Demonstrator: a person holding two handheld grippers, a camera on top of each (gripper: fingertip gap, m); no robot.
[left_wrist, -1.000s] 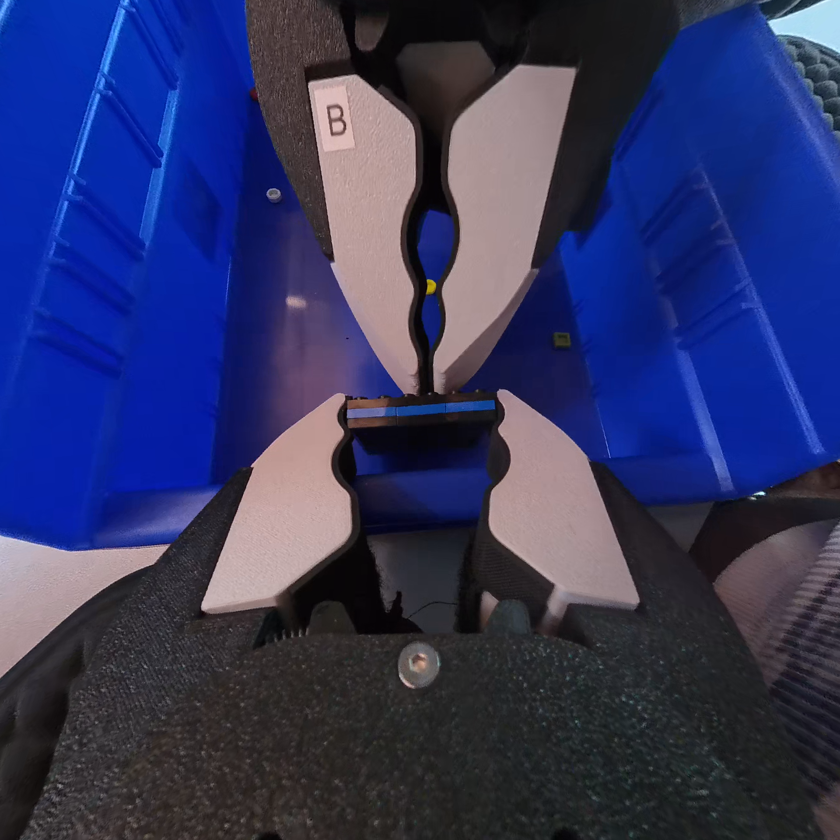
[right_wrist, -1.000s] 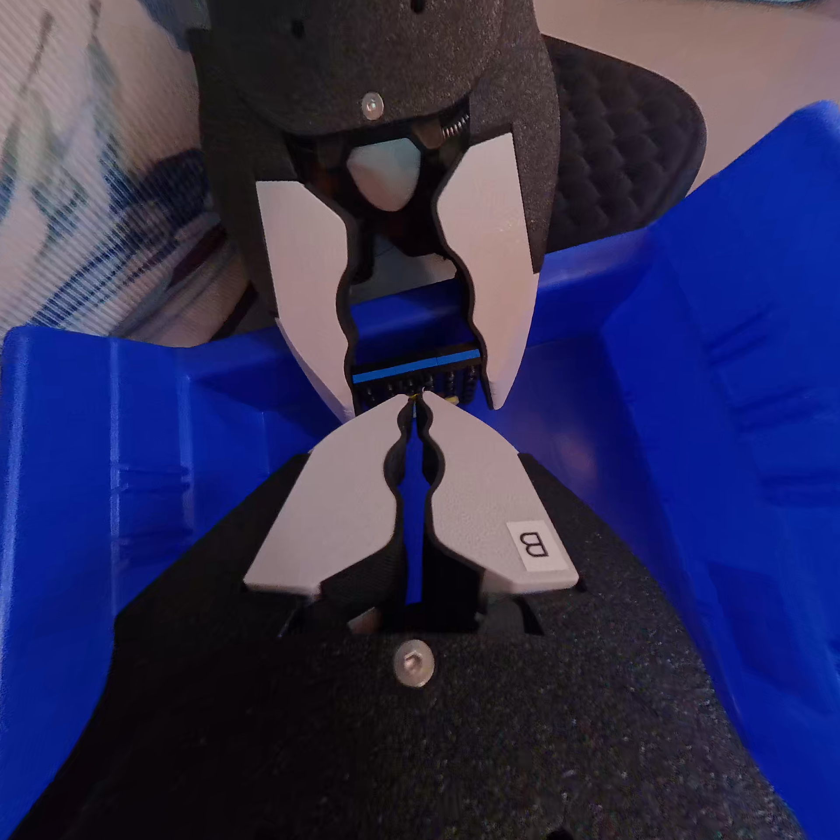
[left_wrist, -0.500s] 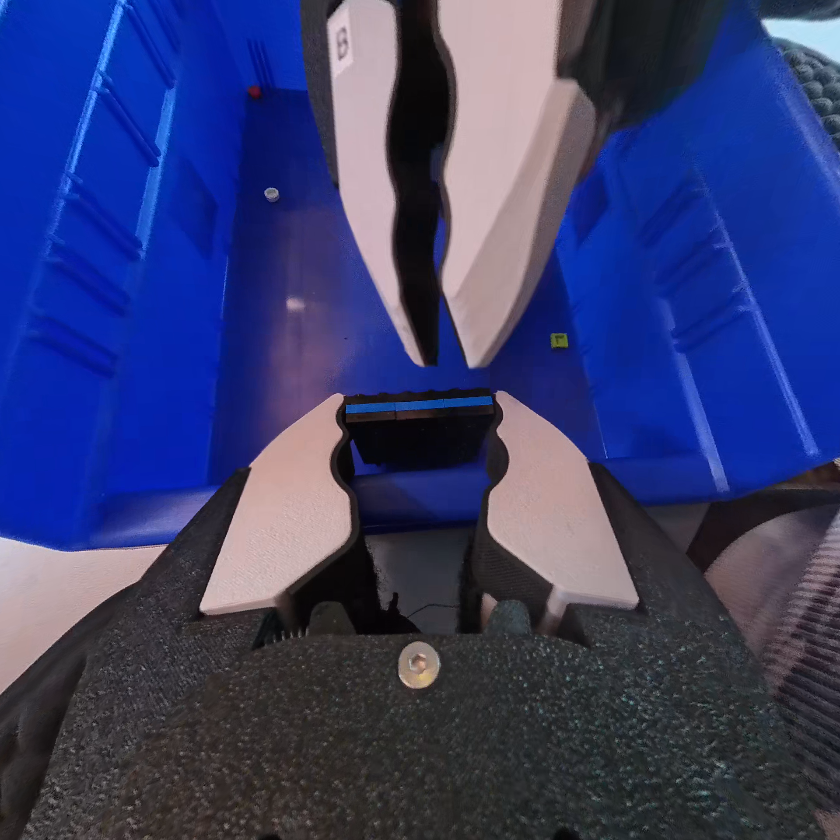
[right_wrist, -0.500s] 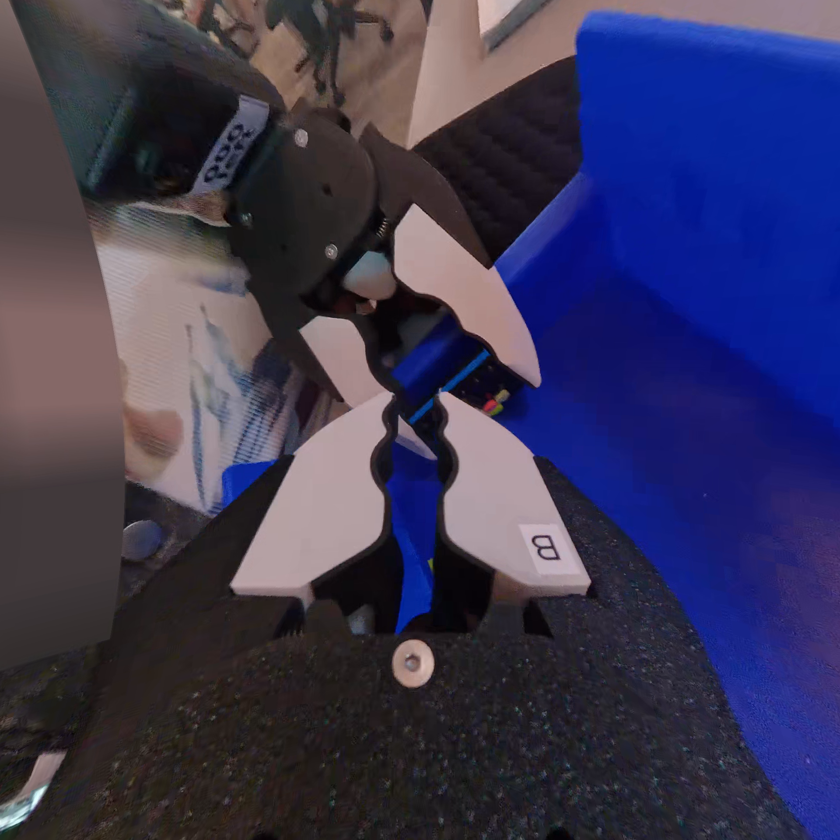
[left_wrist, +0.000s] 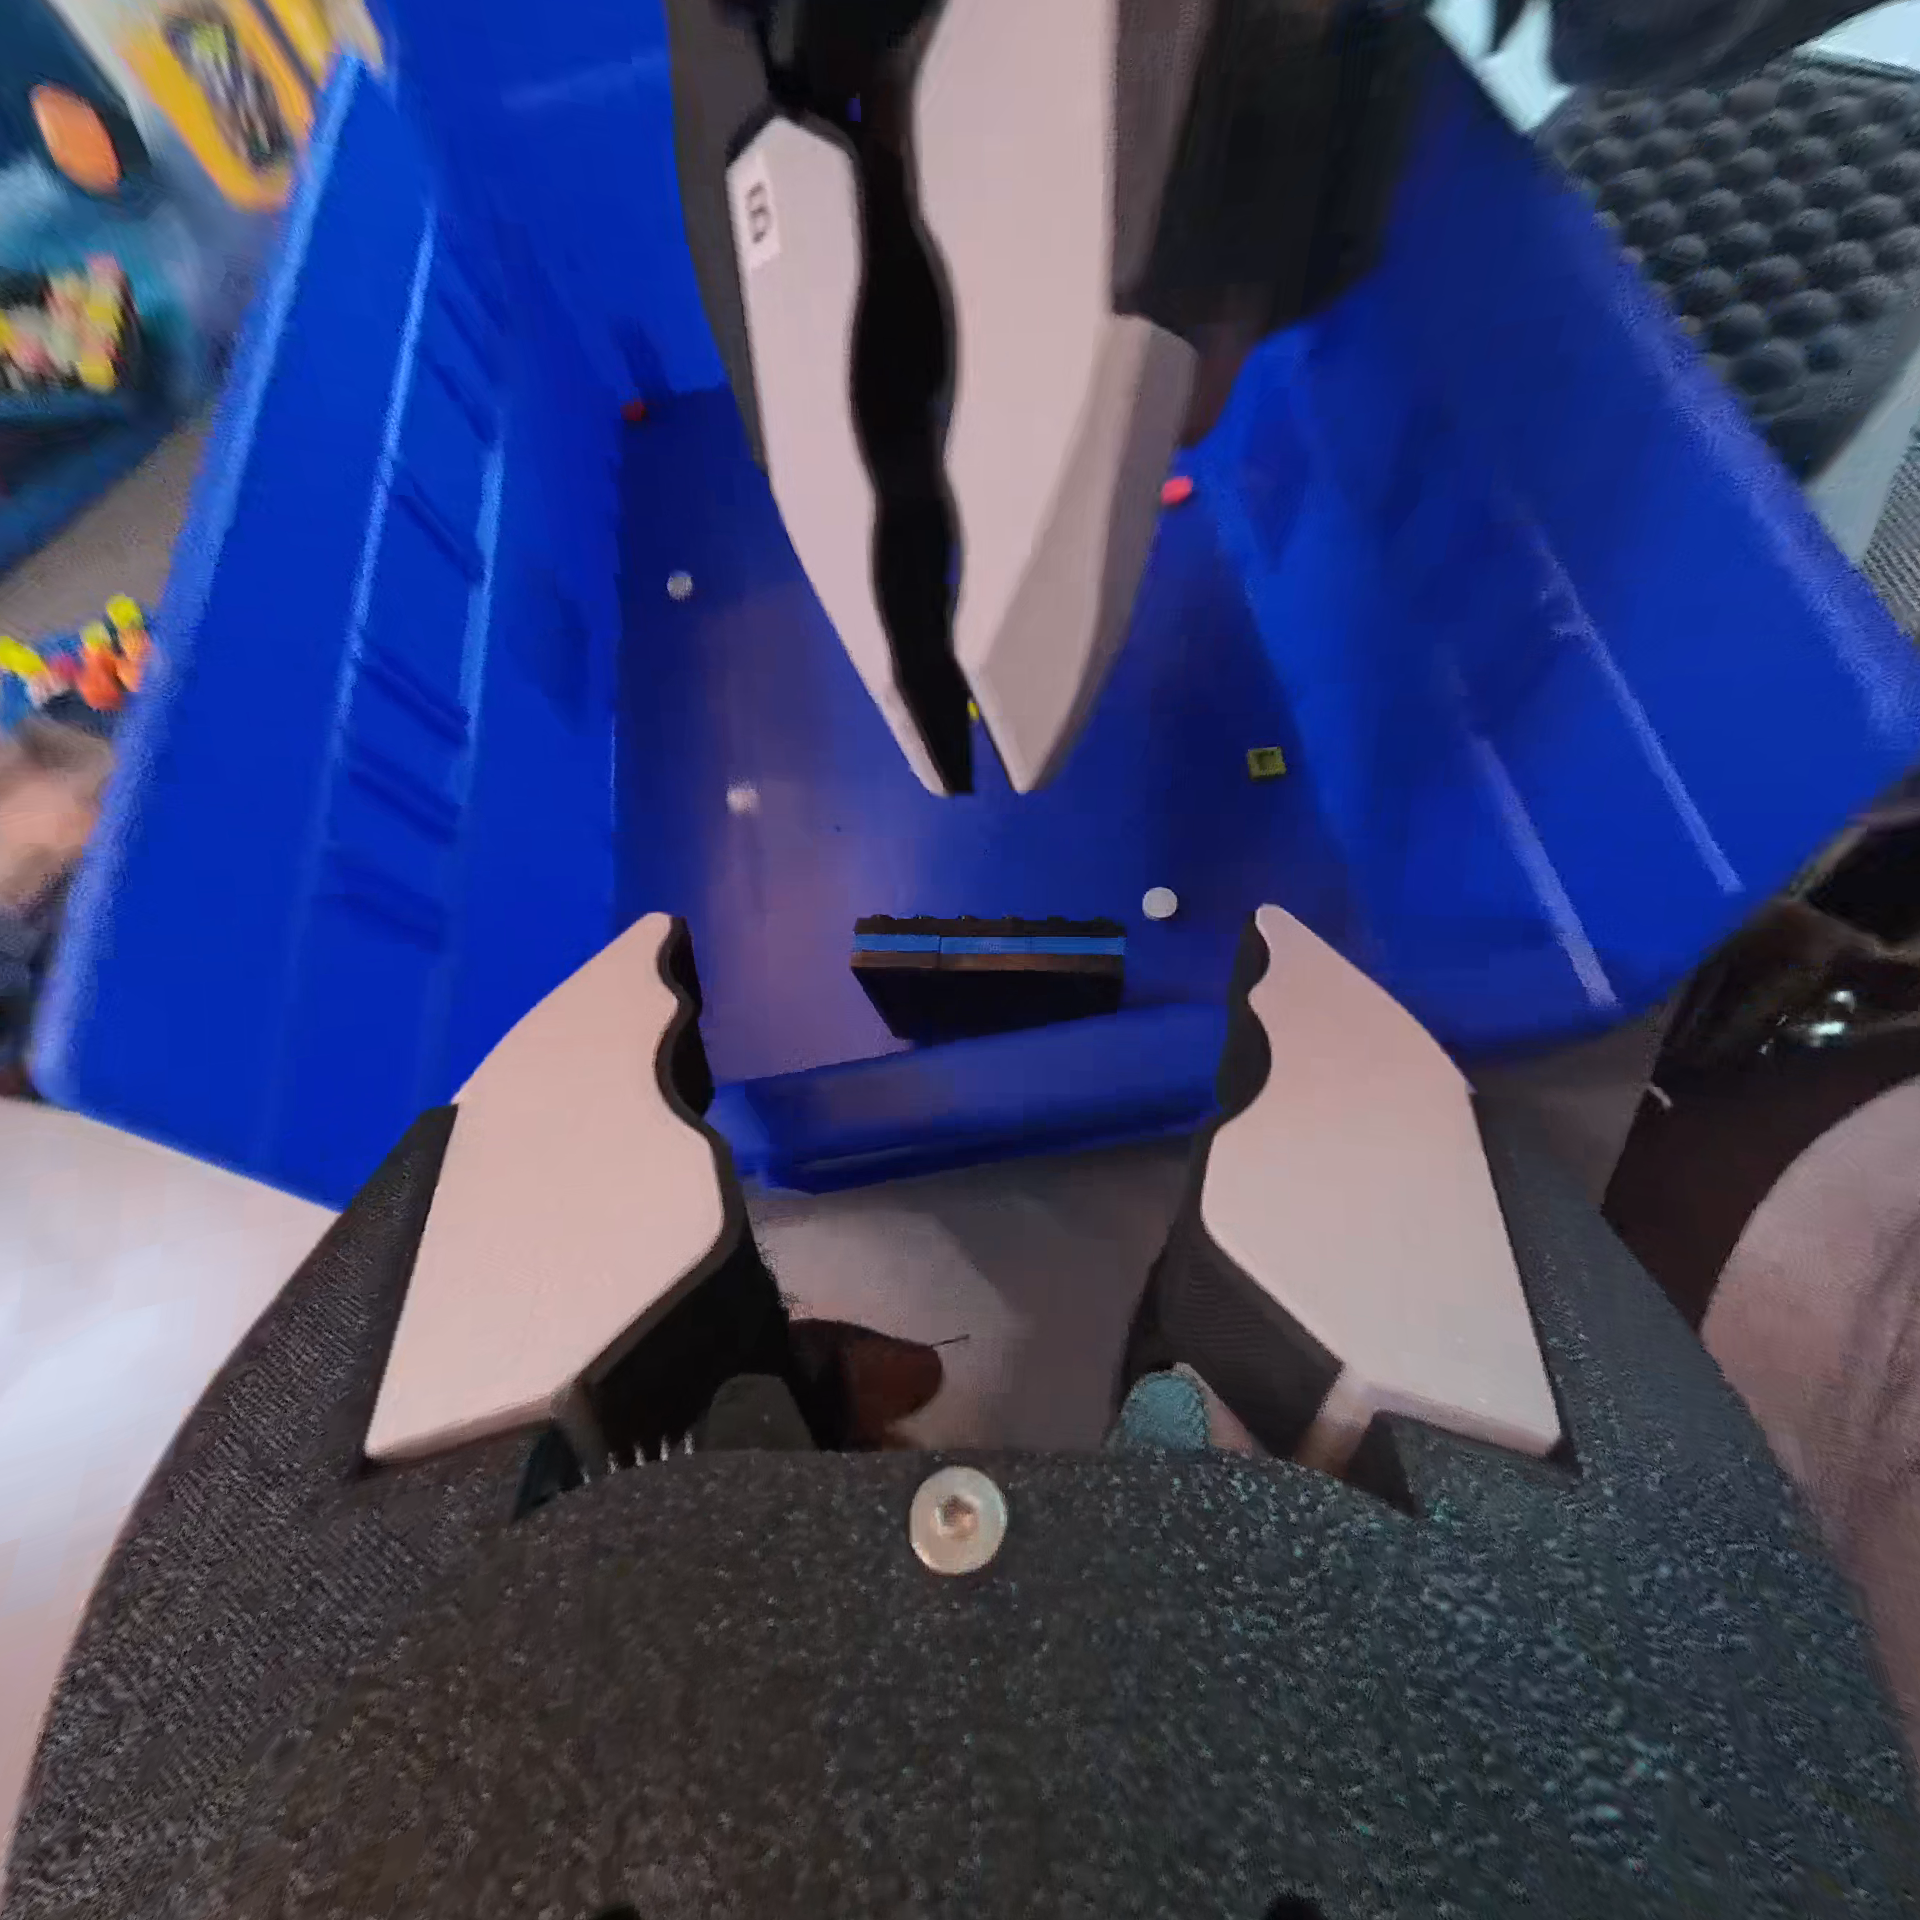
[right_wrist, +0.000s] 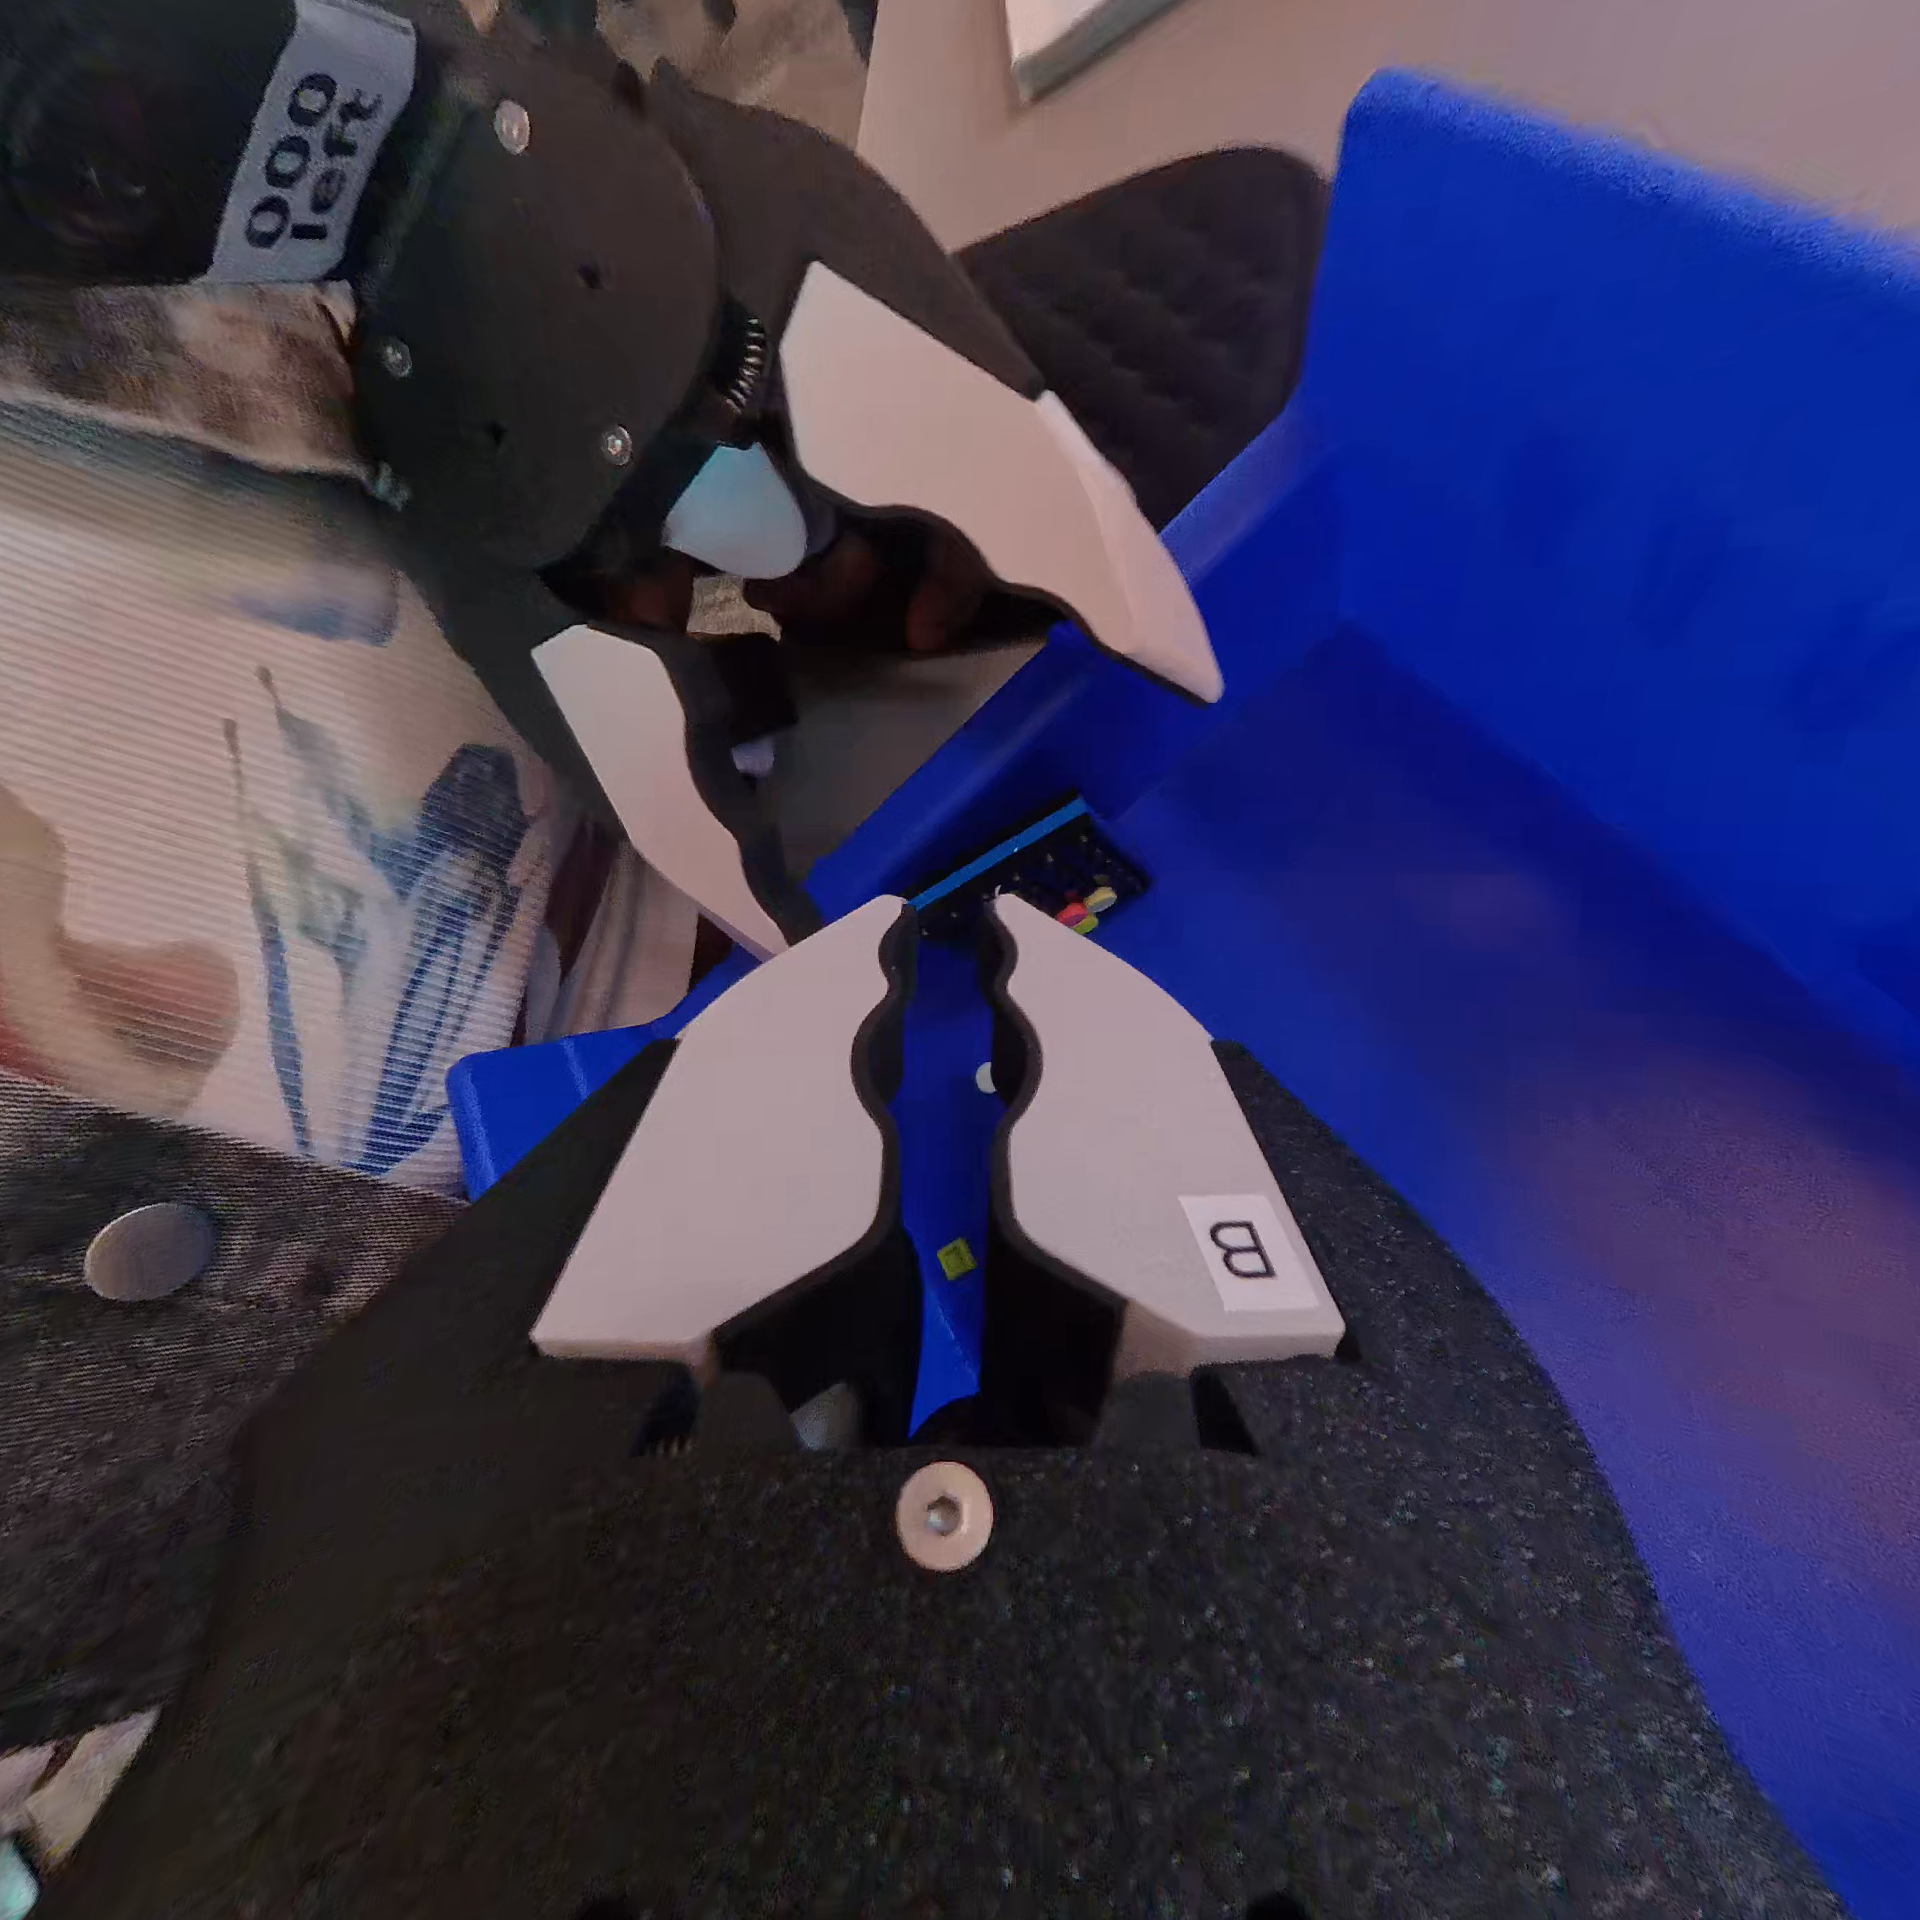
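Left tool: spread wide, empty, above bin's near rim.
Right tool: narrowly parted, empty, tilted into bin.
Black-and-blue brick stack: loose inside deep blue plastic bin, beside near wall.

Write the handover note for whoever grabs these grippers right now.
Left gripper: wide open, empty, at the near rim of the bin.
Right gripper: barely open, empty, above the bin floor.
Block: black with a blue stripe, apparently lying in the bin by the near wall; neither gripper touches it.
Also on the floor: white stud, yellow tile.
Nothing is held.
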